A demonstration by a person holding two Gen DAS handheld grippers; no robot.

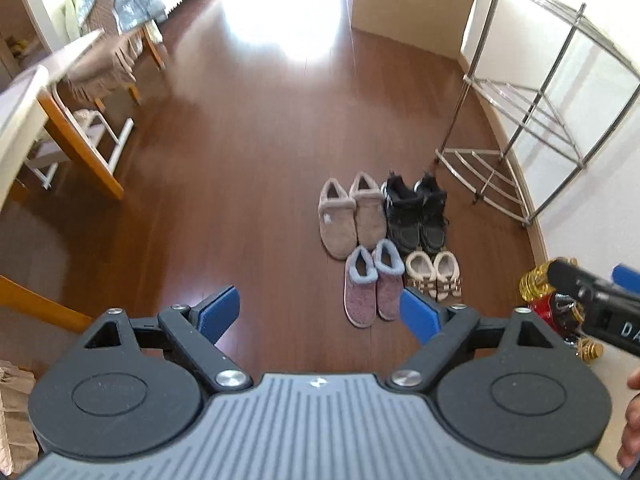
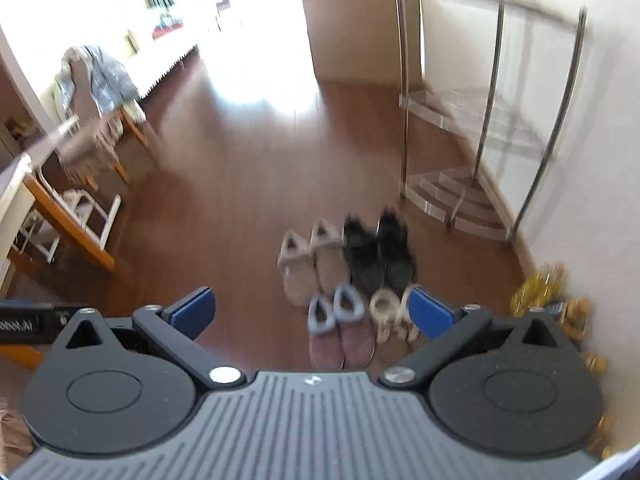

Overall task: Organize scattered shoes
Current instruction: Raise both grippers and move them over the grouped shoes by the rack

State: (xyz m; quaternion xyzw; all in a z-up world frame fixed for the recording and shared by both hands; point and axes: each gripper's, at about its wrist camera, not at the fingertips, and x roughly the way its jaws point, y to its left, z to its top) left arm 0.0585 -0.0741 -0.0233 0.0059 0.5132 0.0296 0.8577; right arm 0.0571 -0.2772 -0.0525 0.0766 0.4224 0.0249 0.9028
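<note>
Shoes sit in four tidy pairs on the brown wooden floor [image 1: 240, 200], toes toward the camera, each pair touching the next. Going left to right in the far row: beige fuzzy slippers [image 1: 350, 212], then black lace-up shoes [image 1: 416, 212]. In the near row: purple slippers with grey-blue lining [image 1: 372, 284], then cream slippers with straps [image 1: 434, 276]. Far left stands a wooden worktop [image 1: 80, 144] with a white stool [image 1: 100, 136] beneath it. Right of the shoes, a chrome corner shelf [image 1: 520, 140] stands against the wall. The left hand-held gripper [image 1: 320, 312] hangs above the floor, released, blue pads wide apart with nothing between them. The right hand-held gripper [image 2: 312, 312] is likewise spread wide and empty, high over the shoes.
</note>
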